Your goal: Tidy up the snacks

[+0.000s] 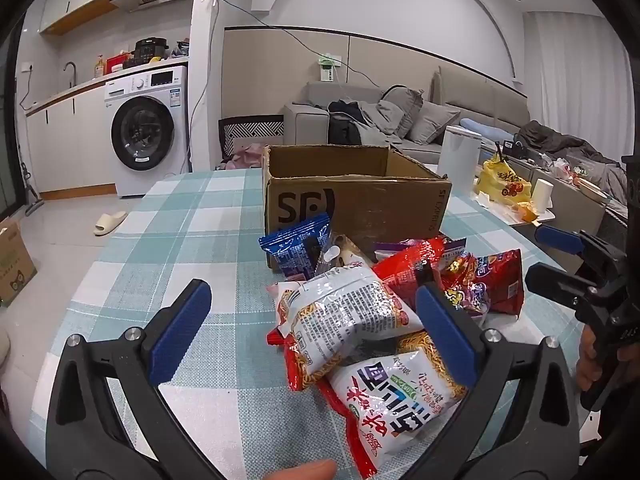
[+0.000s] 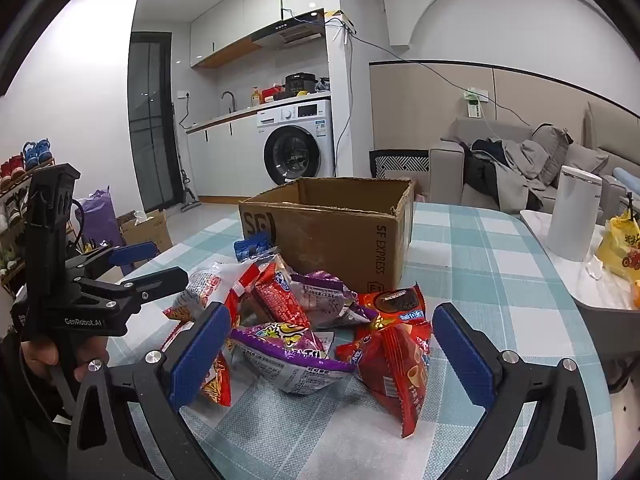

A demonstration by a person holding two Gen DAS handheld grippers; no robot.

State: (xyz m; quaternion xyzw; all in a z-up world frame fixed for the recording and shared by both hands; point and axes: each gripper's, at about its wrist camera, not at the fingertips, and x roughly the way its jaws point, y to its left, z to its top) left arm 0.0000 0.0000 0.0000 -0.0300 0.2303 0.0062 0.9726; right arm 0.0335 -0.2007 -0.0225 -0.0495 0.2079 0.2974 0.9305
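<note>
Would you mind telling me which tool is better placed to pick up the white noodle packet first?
Left, probably. The left tool is open with the white noodle packet lying between its fingers, while the right tool, also open, faces the purple packet and red packet.

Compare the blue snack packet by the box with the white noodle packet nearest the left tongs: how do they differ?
The blue snack packet stands propped against the cardboard box; the white noodle packet lies flat at the pile's near edge. The blue one looks smaller and mostly one colour; the white one has red trim and large printed characters. The blue one lies far from the left tongs, the white one close beneath them. Both are sealed and untouched.
</note>
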